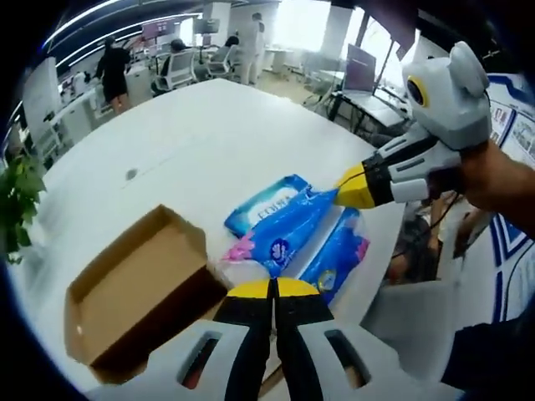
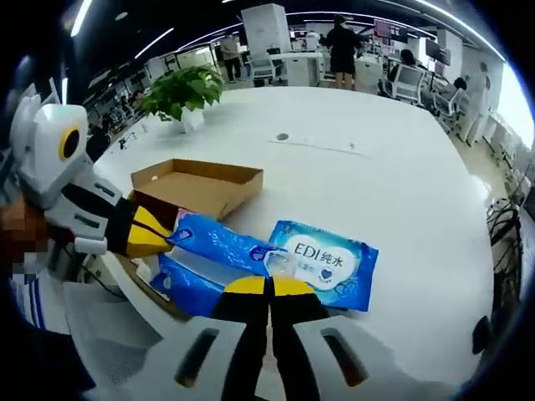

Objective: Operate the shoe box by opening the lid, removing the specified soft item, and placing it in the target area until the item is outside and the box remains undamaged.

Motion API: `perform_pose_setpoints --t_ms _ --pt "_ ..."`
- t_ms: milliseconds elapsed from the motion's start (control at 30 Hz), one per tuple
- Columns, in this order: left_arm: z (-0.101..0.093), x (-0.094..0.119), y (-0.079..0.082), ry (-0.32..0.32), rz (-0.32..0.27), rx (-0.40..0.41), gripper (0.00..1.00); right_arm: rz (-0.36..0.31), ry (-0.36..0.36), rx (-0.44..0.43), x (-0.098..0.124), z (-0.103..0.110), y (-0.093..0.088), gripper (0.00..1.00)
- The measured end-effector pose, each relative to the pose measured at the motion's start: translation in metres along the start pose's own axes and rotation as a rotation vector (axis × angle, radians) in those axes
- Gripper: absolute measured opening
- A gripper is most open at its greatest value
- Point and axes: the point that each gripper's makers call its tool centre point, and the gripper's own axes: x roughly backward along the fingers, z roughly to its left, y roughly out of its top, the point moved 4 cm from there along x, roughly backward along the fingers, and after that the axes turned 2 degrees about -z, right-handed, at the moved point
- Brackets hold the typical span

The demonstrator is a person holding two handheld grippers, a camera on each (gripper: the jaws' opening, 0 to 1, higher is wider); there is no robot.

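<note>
Now open box [image 1: 138, 288] beside 3 wipe packs [image 1: 280, 238]; both tongs grip 1

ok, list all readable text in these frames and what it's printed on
"EDI 纯水": on the flat blue wipes pack lying on the white table, read in the right gripper view.
Blue pack held between the two grippers: print too blurred to read.
Third blue pack: nothing legible.
Cardboard box: no print seen.
</note>
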Motion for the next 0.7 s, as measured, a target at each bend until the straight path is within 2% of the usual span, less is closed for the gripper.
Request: perform_pose_setpoints --t_ms 333,700 --pt "-0.021 -0.034 0.020 -0.033 0.023 -0.035 0.00 0.003 -0.031 -0.035 0.006 -0.044 -0.011 0.00" --pt "-0.043 -0.073 0.049 -0.073 0.036 -0.063 0.00 0.007 -0.068 -0.064 0.009 -0.097 -0.017 0.00"
